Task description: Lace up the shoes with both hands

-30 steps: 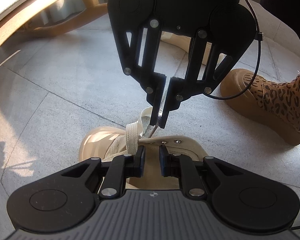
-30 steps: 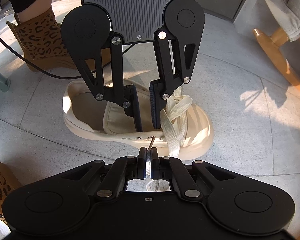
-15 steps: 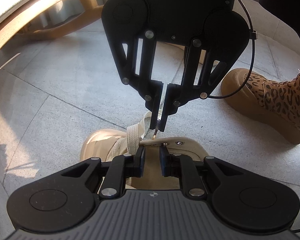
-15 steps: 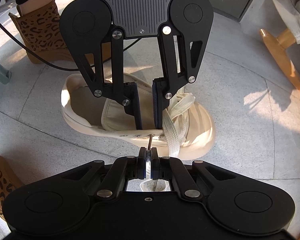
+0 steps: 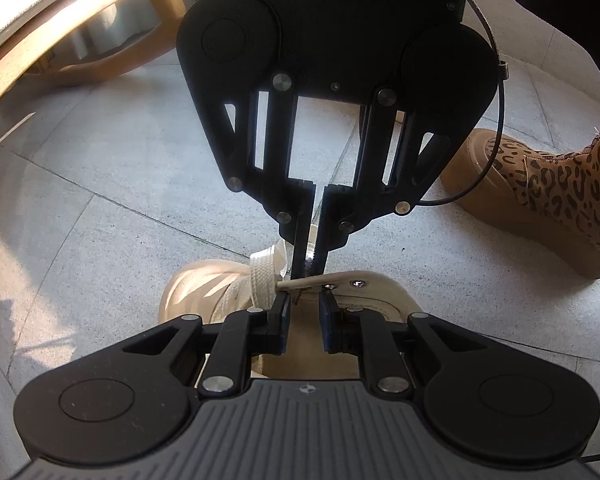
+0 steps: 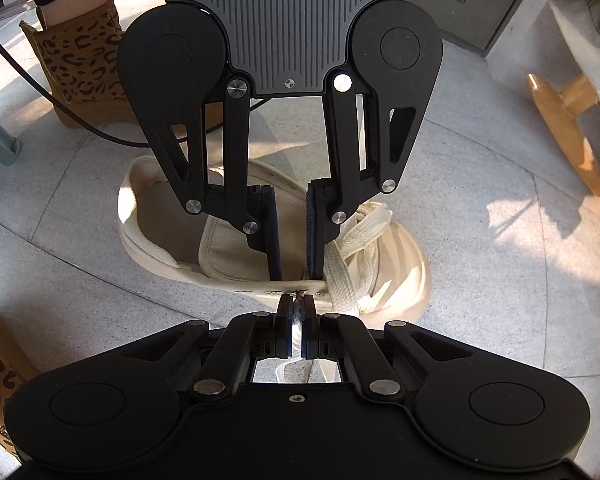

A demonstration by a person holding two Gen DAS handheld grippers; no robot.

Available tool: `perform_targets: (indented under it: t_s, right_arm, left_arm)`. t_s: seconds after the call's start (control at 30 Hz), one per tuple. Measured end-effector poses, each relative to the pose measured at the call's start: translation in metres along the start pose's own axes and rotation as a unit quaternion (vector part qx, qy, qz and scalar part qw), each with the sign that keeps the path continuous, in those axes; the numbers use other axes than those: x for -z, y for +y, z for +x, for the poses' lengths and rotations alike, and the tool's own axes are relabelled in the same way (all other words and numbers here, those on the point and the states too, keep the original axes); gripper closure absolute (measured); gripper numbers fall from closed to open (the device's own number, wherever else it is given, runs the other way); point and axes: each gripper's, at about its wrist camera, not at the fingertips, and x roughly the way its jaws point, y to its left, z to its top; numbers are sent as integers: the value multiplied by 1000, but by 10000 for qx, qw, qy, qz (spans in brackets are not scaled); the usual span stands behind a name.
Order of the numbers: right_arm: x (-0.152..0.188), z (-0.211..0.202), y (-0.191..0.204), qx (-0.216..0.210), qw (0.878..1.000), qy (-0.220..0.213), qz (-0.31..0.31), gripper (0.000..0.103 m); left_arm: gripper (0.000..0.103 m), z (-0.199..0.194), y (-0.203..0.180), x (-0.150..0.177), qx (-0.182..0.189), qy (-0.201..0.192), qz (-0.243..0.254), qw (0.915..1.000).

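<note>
A cream canvas shoe lies on the floor, also in the left wrist view, with a flat cream lace crossed over its front. My right gripper is shut on the lace end, with the tip at an eyelet in the shoe's near side flap. In the left wrist view it comes down from above onto the flap edge. My left gripper is open, its jaws over the tongue just inside that flap; it also shows in the right wrist view.
A foot in a leopard-print tan boot stands close by the shoe, with a black cable trailing past it. Wooden chair legs and a draped cloth stand on the grey tiled floor.
My right gripper has lowered with the lace tip down to the eyelet on the flap. My left gripper has stayed open over the tongue.
</note>
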Motion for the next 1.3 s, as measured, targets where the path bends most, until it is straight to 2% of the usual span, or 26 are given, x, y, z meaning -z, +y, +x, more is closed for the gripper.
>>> perform_targets:
  t_s: [0.1, 0.17, 0.43, 0.67, 0.83, 0.9, 0.97, 1.03, 1.13, 1.23, 1.3]
  right_arm:
    - [0, -1, 1, 2, 10000, 8, -23, 101]
    - [0, -1, 1, -4, 10000, 10, -14, 101]
    - [2, -3, 6, 17, 10000, -5, -10, 101]
    - [4, -9, 11, 131, 9998, 56, 164, 98]
    - [8, -35, 21, 376, 9987, -105, 330, 93]
    - [6, -47, 28, 311, 9983, -265, 409, 93]
    - [2, -51, 33, 216, 9960, -310, 813, 93]
    - [0, -47, 32, 156, 9879, -239, 1522, 90]
    - [5, -42, 29, 174, 9614, -255, 2733, 78]
    - [13, -37, 23, 93, 9322, -474, 3588, 76]
    - [13, -28, 14, 102, 9205, -471, 3879, 77]
  left_arm:
    - [90, 1, -3, 1, 20, -25, 395, 9992]
    - [96, 1, -5, 1, -49, -11, 580, 9983]
    - [101, -1, -4, -1, -15, 0, 564, 9984]
    - [102, -15, -1, 2, -28, -55, 178, 9998]
    - [102, -40, 3, 5, -39, -131, -166, 9998]
    - [102, -48, 4, 5, -40, -116, -218, 9997]
    - [102, -59, 5, 7, -54, -38, -267, 9996]
    - [102, -70, 8, 10, -61, 39, -414, 9991]
    - [102, -89, 13, 15, -112, 159, -704, 9973]
    - [102, -110, 17, 22, -257, 317, -948, 9947]
    - [102, -127, 21, 27, -369, 433, -1097, 9923]
